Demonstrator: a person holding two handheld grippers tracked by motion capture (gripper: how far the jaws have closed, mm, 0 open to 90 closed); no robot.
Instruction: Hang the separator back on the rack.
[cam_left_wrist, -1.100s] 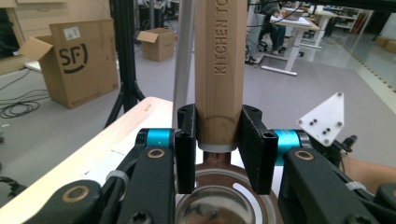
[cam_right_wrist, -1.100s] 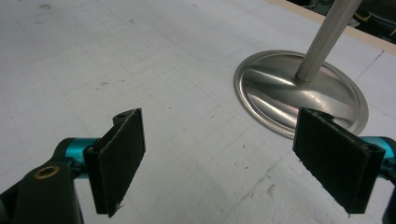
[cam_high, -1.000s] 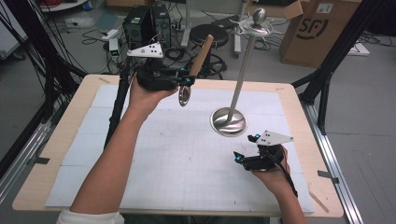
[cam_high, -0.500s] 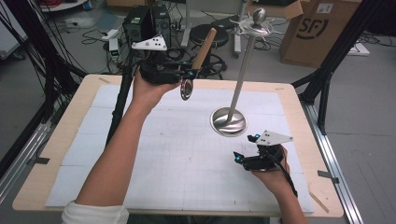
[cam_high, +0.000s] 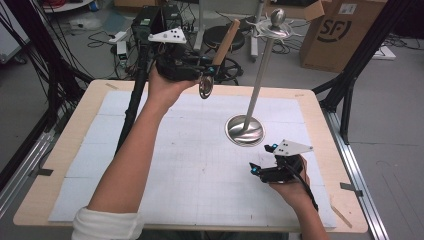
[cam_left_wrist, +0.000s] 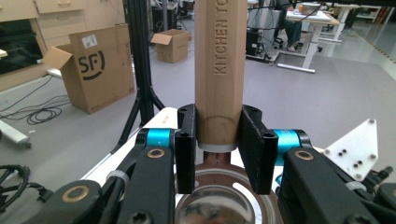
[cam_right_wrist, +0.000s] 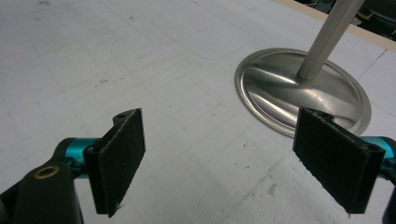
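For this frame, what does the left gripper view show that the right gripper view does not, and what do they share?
Left gripper view: the left gripper's fingers clamp the pale wooden handle stamped "KITCHEN", above a round shiny metal utensil head; a brown SF cardboard box stands on the grey floor.

Right gripper view: the right gripper is open, its fingers wide apart over the white gridded mat, near the round silver base of the metal stand.

Shared: black fingers on teal-jointed grippers.

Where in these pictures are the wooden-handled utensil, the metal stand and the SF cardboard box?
wooden-handled utensil (cam_left_wrist: 219, 65): left gripper view, on its wooden handle.
metal stand (cam_high: 245, 131): high view, on its round base.
SF cardboard box (cam_high: 340, 37): high view, on its printed side.
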